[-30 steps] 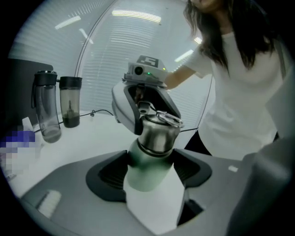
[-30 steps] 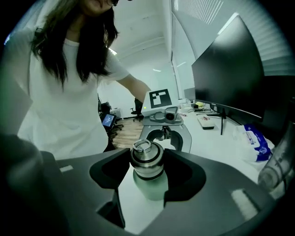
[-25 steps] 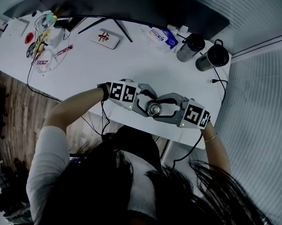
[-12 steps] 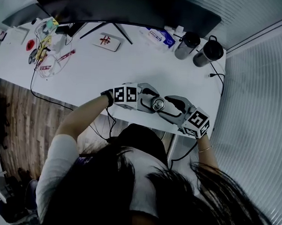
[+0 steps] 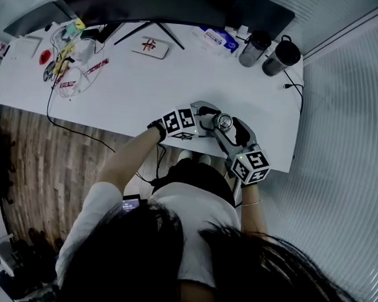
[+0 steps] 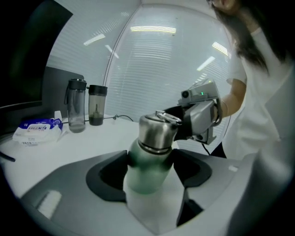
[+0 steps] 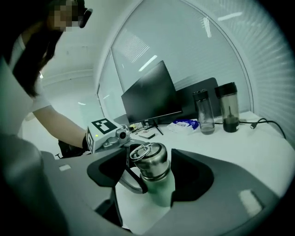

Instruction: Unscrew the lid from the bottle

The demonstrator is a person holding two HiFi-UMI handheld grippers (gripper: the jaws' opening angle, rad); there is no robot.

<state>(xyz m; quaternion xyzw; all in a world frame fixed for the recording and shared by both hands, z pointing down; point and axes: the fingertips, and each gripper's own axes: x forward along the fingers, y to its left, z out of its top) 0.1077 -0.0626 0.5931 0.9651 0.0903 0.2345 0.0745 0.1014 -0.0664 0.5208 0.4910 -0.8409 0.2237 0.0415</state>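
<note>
While my left claw (image 6: pixel 150 167) gripped the green body of the bottle (image 7: pixel 162 191) by the near edge of the tabletop (image 5: pixel 148 83), I logged:

- Lid (image 7: pixel 151 161): steel, still seated.
- Right claw (image 7: pixel 150 177): jaws just opened wide, lid between them, pads off it.
- Advised: re-seat squarely on the lid, close firmly, twist, and hold the body steady.
</note>
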